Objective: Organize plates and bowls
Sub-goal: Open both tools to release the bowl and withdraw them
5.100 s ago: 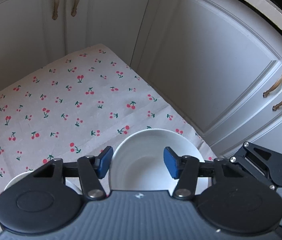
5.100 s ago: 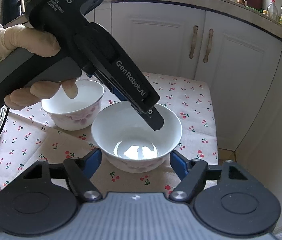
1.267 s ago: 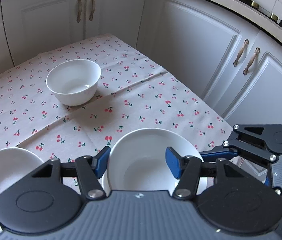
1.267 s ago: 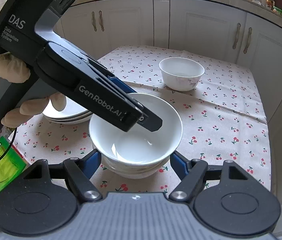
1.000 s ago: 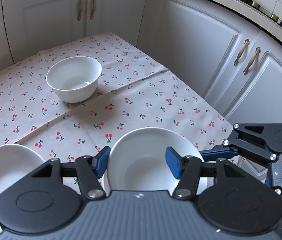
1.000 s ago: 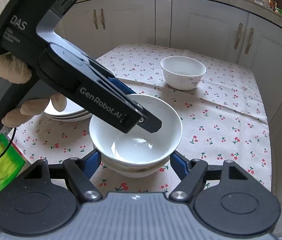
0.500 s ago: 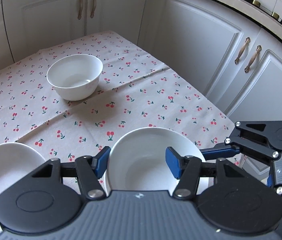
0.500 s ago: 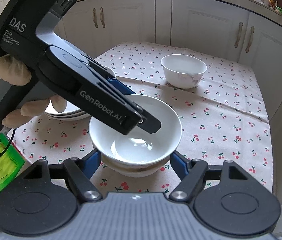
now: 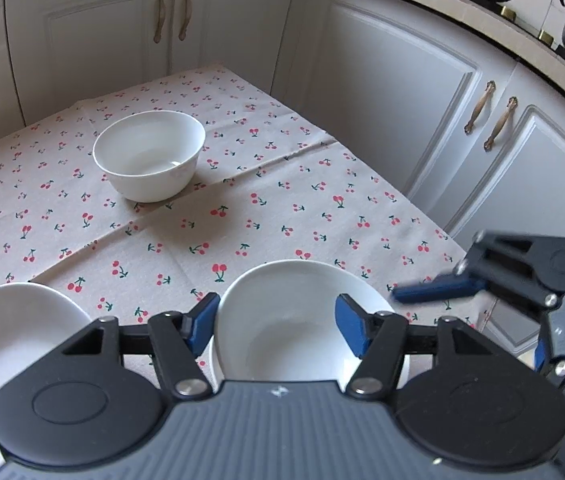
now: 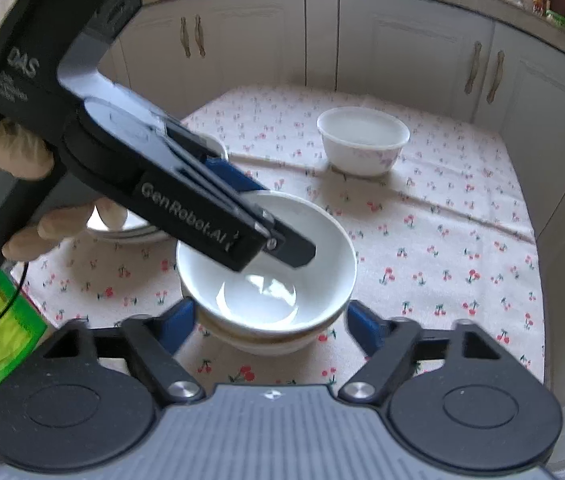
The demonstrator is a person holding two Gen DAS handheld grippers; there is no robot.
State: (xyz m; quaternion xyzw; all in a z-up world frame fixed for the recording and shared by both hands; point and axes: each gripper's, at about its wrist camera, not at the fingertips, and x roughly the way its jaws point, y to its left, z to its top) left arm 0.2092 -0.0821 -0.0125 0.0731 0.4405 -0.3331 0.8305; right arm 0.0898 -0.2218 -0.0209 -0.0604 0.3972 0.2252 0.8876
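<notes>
While both tools' jaws have just been opening, the left tool (image 10: 278,236) and right tool (image 10: 270,320) angle down, spread around the stacked bowls (image 10: 266,280).

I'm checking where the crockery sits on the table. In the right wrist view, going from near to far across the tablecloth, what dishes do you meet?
Stacked bowls nearest, just ahead of the right gripper → stack of plates, partly hidden behind the left gripper → single bowl farthest, towards the cabinets.

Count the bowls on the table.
3 visible: a top bowl nested in a lower bowl near the front edge, and a lone bowl farther back. The nested stack may hide more beneath.
</notes>
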